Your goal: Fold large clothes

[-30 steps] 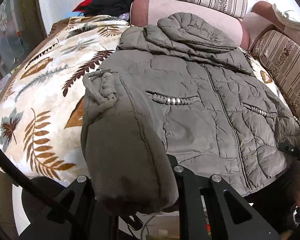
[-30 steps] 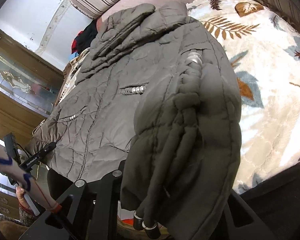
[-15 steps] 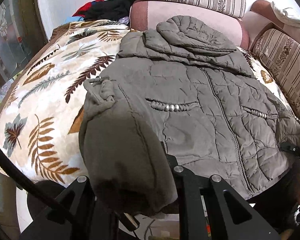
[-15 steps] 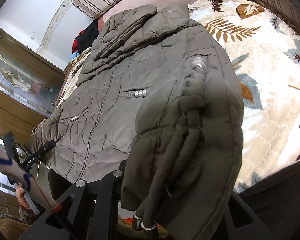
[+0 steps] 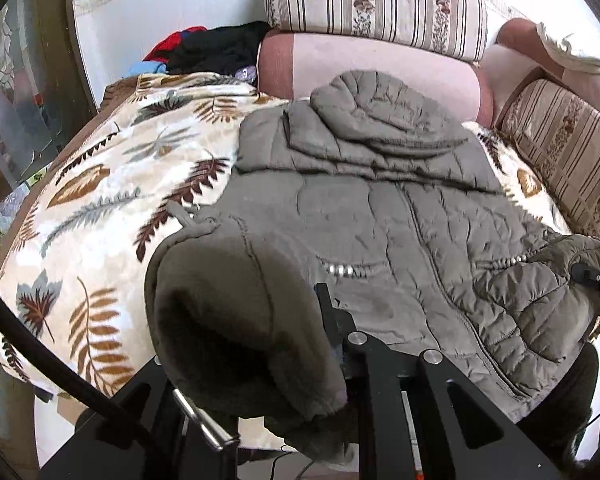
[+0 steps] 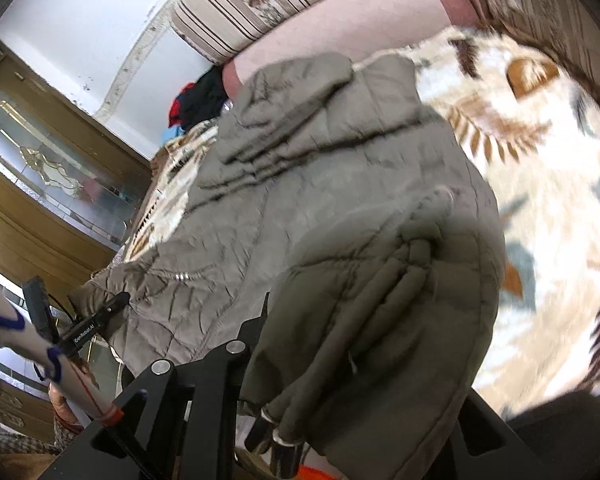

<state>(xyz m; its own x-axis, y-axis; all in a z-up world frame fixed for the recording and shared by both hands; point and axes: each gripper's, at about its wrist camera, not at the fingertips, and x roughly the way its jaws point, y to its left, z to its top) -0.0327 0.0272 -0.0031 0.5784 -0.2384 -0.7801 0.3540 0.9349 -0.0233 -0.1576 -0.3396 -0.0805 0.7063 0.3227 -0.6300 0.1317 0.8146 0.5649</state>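
An olive-grey quilted hooded jacket (image 5: pixel 380 208) lies face up on a leaf-patterned blanket (image 5: pixel 100 184), hood towards the sofa back. My left gripper (image 5: pixel 260 340) is shut on the jacket's left hem corner, which bulges over its fingers. My right gripper (image 6: pixel 360 320) is shut on the right hem corner of the jacket (image 6: pixel 300 184), with drawstring ends (image 6: pixel 276 436) hanging below. Both corners are lifted off the blanket. The right gripper's tip also shows at the right edge of the left wrist view (image 5: pixel 592 276).
Striped sofa cushions (image 5: pixel 372 0) and a pink bolster (image 5: pixel 380 80) stand behind the jacket. A pile of dark and red clothes (image 5: pixel 204 48) lies at the back left. A wooden glass-door cabinet (image 6: pixel 40 184) is at the left.
Both grippers have lifted the hem corners and moved forward towards the hood. The lower part of the jacket has begun to rise and crumple; the right view is motion-blurred.
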